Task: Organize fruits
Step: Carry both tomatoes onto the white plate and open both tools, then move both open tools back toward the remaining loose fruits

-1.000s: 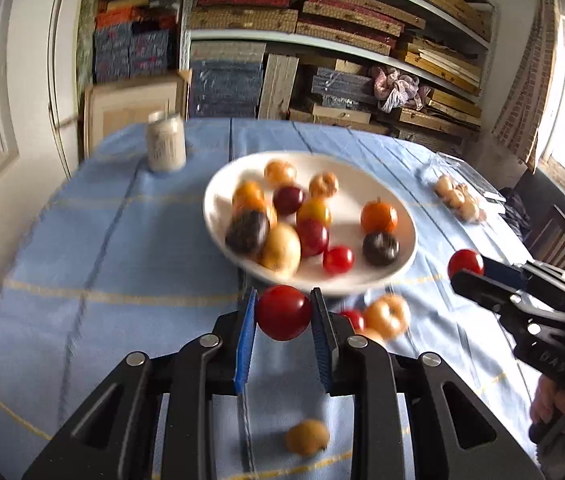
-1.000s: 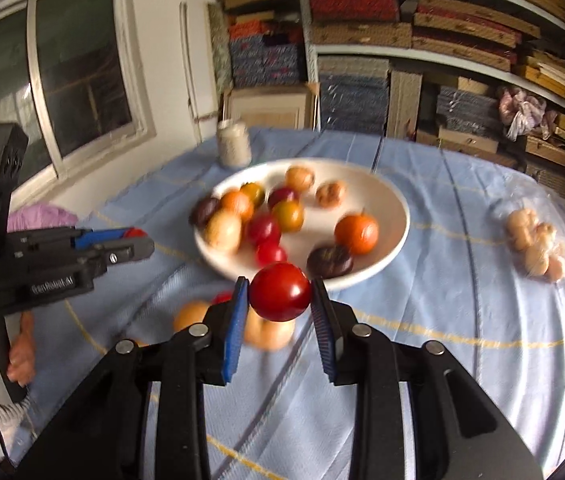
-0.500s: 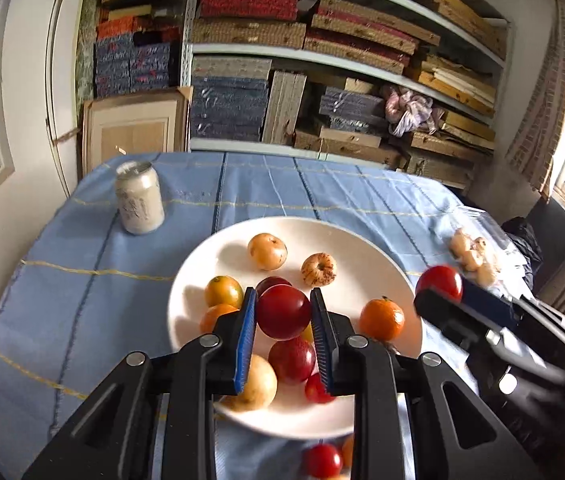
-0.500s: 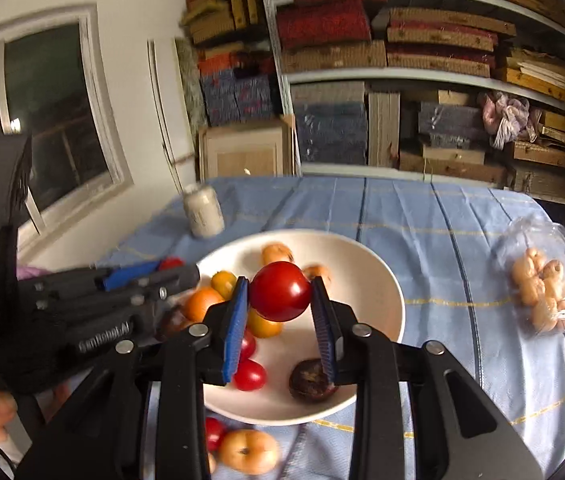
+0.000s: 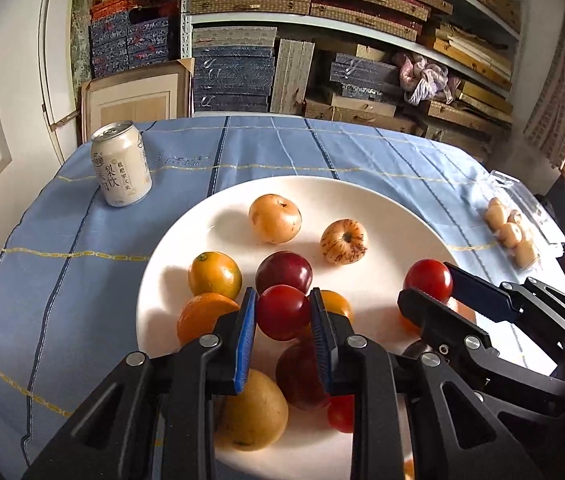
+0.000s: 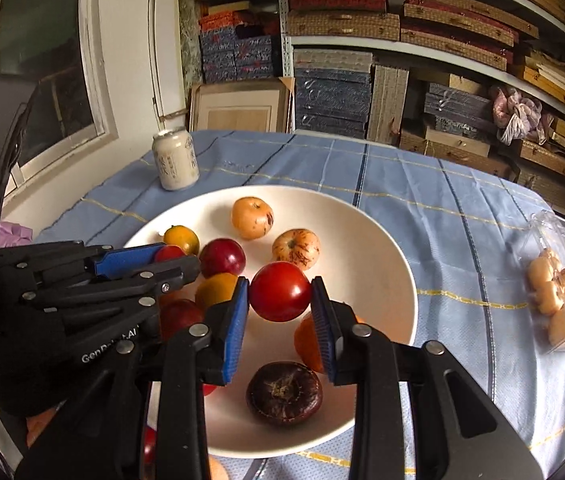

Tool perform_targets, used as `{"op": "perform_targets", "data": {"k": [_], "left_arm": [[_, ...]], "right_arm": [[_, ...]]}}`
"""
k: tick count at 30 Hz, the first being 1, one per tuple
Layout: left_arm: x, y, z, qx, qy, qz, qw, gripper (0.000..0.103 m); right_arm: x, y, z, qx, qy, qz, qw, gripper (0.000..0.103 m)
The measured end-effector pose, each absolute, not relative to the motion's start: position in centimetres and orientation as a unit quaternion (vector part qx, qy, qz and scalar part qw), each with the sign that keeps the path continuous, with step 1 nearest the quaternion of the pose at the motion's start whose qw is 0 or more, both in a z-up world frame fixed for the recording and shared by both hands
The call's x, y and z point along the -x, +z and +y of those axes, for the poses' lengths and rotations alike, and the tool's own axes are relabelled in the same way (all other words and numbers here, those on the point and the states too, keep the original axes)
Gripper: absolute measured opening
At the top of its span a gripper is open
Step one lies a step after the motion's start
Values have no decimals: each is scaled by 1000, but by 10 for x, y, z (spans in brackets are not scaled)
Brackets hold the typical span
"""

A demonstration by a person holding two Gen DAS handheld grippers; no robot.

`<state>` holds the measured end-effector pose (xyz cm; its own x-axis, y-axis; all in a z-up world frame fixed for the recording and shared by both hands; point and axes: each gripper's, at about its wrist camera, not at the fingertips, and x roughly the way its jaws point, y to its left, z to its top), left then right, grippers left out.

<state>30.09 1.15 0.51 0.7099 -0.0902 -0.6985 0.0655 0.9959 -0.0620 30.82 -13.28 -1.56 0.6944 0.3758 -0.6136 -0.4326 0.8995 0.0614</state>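
A white plate [image 5: 382, 208] on the blue tablecloth holds several fruits: oranges, red plums, yellow apples, a dark fruit [image 6: 284, 392]. My left gripper [image 5: 283, 312] is shut on a red tomato [image 5: 282, 312] and holds it over the plate's near side. My right gripper [image 6: 280, 298] is shut on another red tomato [image 6: 280, 297] over the plate's middle. The right gripper also shows in the left wrist view [image 5: 428, 286] at the right, and the left gripper shows in the right wrist view [image 6: 170, 260] at the left.
A cream drink can [image 5: 120, 163] stands at the table's far left. A clear bag of pale fruits [image 6: 558, 300] lies at the right. Loose fruit lies on the cloth before the plate [image 6: 148, 448]. Shelves of boxes stand behind the table.
Both grippers have moved forward and down from the table's near edge to over the plate, each still holding its tomato.
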Motion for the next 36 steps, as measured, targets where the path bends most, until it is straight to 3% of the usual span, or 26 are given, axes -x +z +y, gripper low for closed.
{"op": "perform_targets", "data": {"k": [6, 16, 19, 21, 23, 28, 36], "left_arm": [[-303, 1, 4, -13, -21, 373, 927, 27], [-304, 2, 3, -22, -7, 365, 931, 43], [-302, 5, 5, -20, -2, 362, 932, 45], [-301, 7, 7, -15, 0, 360, 933, 53], [-301, 8, 14, 3, 10, 361, 933, 70], [-304, 13, 32, 62, -14, 370, 927, 72], [-293, 34, 37, 67, -12, 347, 936, 76]], "right_arm": [[-314, -25, -133, 54, 212, 327, 919, 31], [-318, -25, -140, 48, 196, 318, 927, 33], [-319, -25, -145, 39, 189, 318, 928, 44], [-320, -23, -149, 31, 191, 319, 928, 45], [-320, -21, -150, 28, 191, 317, 929, 46], [-310, -9, -145, 36, 197, 299, 933, 54], [-293, 11, -143, 40, 204, 275, 939, 62]]}}
